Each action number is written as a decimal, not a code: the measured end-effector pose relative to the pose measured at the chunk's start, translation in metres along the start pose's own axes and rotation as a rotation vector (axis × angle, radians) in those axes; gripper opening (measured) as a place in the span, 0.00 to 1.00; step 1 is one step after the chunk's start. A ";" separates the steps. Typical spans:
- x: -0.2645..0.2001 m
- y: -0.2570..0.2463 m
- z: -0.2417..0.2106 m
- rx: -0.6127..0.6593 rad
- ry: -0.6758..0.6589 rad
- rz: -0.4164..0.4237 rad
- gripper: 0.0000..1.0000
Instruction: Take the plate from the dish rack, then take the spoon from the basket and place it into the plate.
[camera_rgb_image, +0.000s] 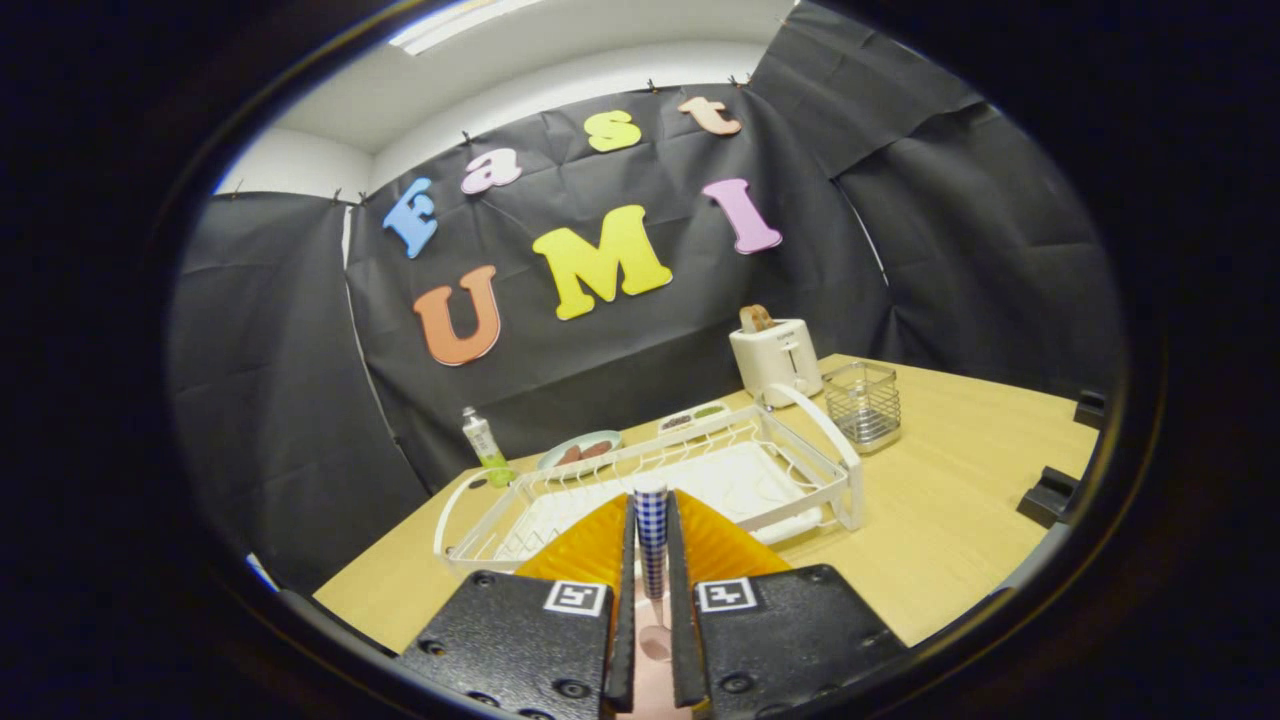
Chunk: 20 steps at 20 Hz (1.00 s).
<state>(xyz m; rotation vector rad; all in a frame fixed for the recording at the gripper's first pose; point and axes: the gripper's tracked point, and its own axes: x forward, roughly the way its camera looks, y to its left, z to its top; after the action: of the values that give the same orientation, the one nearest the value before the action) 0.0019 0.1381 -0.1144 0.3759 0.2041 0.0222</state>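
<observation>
The hand-held gripper (652, 560) is clamped on a blue-checked spoon (651, 535) handle, upright above the white dish rack (800, 450).

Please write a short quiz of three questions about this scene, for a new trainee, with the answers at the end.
1. True or false: the gripper holds a checked spoon between its fingers.
2. What stands right behind the dish rack, next to the wire basket? A) a kettle B) a toaster C) a bowl
3. Fill in: the orange plate lies just below the fingers, in front of the dish ____.

Key
1. True; both fingers press on the handle.
2. B, the toaster.
3. rack
</observation>
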 end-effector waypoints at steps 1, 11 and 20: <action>-0.001 -0.001 0.005 -0.004 -0.012 -0.001 0.27; -0.012 -0.002 0.045 -0.090 -0.148 0.037 0.74; -0.025 -0.029 0.086 -0.212 -0.234 0.010 1.00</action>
<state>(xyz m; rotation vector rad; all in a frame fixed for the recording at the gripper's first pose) -0.0060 0.0783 -0.0424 0.1655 -0.0321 0.0093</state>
